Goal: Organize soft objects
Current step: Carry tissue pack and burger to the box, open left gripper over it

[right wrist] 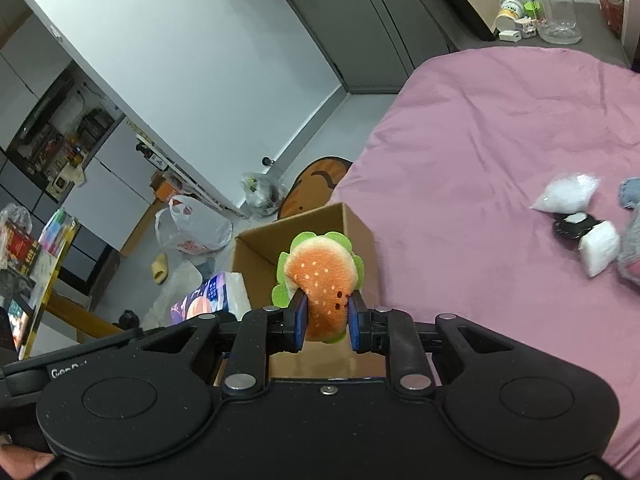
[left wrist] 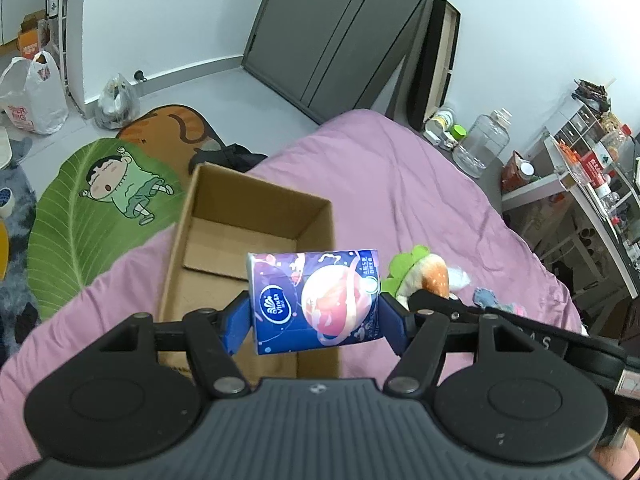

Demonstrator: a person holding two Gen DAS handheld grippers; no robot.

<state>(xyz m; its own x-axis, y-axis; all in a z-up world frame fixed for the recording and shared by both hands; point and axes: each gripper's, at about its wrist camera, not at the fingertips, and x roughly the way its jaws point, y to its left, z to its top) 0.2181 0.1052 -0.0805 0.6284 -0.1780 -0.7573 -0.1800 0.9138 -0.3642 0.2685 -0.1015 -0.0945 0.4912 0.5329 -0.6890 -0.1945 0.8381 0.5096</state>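
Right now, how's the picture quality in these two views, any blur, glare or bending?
Left wrist view: strong fisheye bending of the door; tissue pack sharp, cardboard box edges slightly smeared. Right wrist view: burger plush sharp, white pouches on the pink bedspread motion-blurred. Lighting even and soft in both, no harsh glare.

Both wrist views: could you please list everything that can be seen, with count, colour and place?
tissue pack: one, blue and purple, held above the box
burger plush: one, orange with green edge, held beside the box
cardboard box: one, brown, open, on the bed
bed cover: one, pink, under the box
white packets: two, on the cover, far right
grey plush: one, beside the packets
floor mats: two, green and orange, on the floor
clear bottle: one, beyond the bed
left gripper: black, blue pads
right gripper: black, blue pads
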